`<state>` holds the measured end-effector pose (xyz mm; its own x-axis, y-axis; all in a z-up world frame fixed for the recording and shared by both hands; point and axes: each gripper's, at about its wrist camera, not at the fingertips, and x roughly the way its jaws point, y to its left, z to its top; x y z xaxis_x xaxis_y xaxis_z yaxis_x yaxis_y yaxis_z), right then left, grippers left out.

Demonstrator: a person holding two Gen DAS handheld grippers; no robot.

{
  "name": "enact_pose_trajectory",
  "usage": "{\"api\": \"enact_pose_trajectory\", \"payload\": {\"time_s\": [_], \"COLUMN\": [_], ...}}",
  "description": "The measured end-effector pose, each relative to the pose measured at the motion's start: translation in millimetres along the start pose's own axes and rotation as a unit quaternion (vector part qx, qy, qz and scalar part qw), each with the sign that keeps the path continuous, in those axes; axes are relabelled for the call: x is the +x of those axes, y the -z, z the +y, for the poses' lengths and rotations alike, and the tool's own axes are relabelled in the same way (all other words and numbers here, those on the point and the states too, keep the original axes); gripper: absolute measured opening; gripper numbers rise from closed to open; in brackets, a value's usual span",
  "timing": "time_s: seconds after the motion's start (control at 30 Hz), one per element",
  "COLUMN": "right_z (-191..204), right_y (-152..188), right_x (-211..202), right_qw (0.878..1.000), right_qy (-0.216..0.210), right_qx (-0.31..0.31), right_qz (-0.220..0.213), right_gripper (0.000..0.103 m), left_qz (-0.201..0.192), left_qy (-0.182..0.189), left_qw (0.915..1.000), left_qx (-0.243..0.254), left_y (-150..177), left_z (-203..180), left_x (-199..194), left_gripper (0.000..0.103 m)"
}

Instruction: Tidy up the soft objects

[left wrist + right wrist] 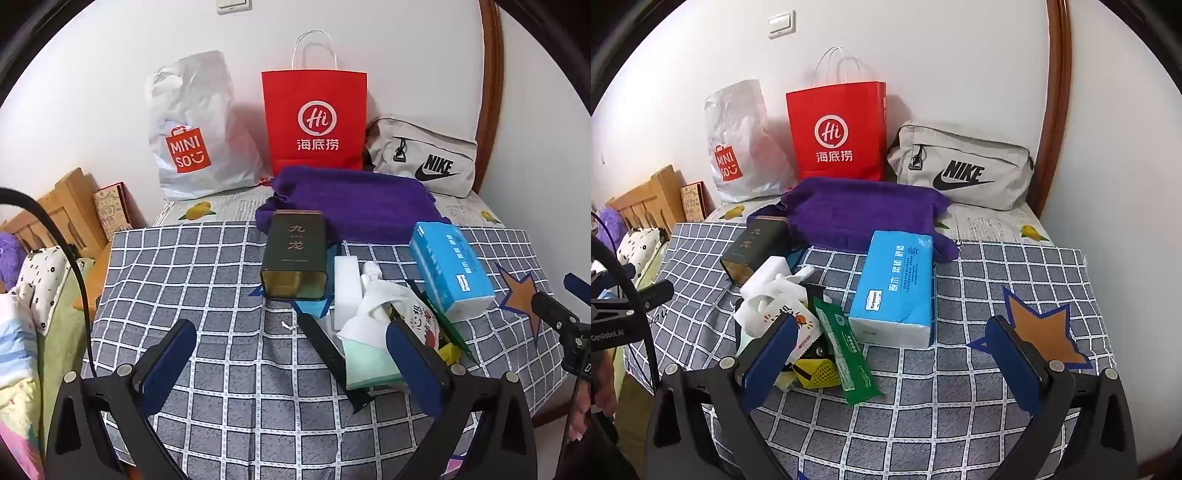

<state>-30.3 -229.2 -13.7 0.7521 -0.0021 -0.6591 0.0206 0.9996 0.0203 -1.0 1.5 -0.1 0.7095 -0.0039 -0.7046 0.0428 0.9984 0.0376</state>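
A folded purple towel (351,203) (857,212) lies at the back of the checked cloth (207,280) (990,280). A blue tissue pack (448,264) (894,288) lies in front of it. A white glove (373,306) (775,295) rests on a pile with a dark tin (295,254) (753,243), a white block (346,280), snack packets (846,354) and a yellow item (816,374). My left gripper (295,365) is open and empty, just in front of the pile. My right gripper (894,362) is open and empty, in front of the tissue pack.
A white Miniso plastic bag (192,129) (738,147), a red paper bag (314,118) (836,133) and a grey Nike pouch (424,158) (960,166) stand against the back wall. A wooden headboard (62,210) and bedding (40,280) are at left.
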Motion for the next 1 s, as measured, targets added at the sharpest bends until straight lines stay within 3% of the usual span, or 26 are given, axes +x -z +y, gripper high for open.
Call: {"api": "enact_pose_trajectory", "payload": {"time_s": [1.0], "right_z": [2.8], "right_y": [0.3], "right_x": [-2.0], "right_qw": [1.0], "right_qy": [0.002], "right_qx": [-0.009], "right_qz": [0.003], "right_gripper": [0.101], "left_qz": [0.003], "left_qy": [-0.002], "left_qw": [1.0], "left_qx": [0.001], "left_y": [0.2], "left_z": [5.3], "left_x": [0.8], "left_gripper": [0.103]}}
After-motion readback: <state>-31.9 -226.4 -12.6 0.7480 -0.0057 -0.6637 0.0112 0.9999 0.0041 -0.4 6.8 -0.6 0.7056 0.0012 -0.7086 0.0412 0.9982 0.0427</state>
